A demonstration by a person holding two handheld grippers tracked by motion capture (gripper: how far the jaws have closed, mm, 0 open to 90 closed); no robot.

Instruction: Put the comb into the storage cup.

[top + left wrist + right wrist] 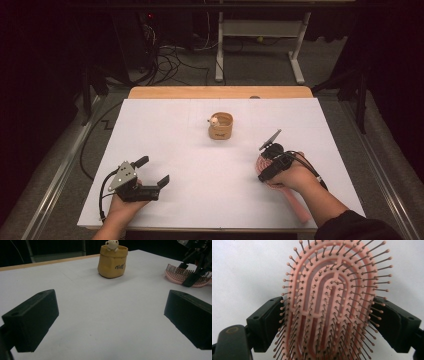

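The wide white-covered surface (200, 200) with a wooden far edge is being used as the work area, and it is being kept mostly bare so that both hands have room. Near the middle of its far half, a small tan pouch-shaped holder (220, 126) with a little pale animal figure (214, 121) perched at its rim is being left standing upright, well apart from both hands; it is probably being kept there as a possible receptacle.

At the near right, a pink oval plastic hairbrush (264, 168) with rows of ball-tipped bristles is being kept flat on the surface, bristles up, its handle running back under the person's right forearm. The right hand-held gripper (270, 161) is being lowered over the head of it. In the right gripper view, the brush head (329, 305) is being straddled by the two black jaws, which are being held wide; the pads are being brought against the outer bristles, but whether the pink rim itself is being squeezed cannot be told. A sideways grip is apparently being chosen because the head is the widest firm part.

The left hand-held gripper (153, 173) is being rested at the near left, jaws spread wide and empty.
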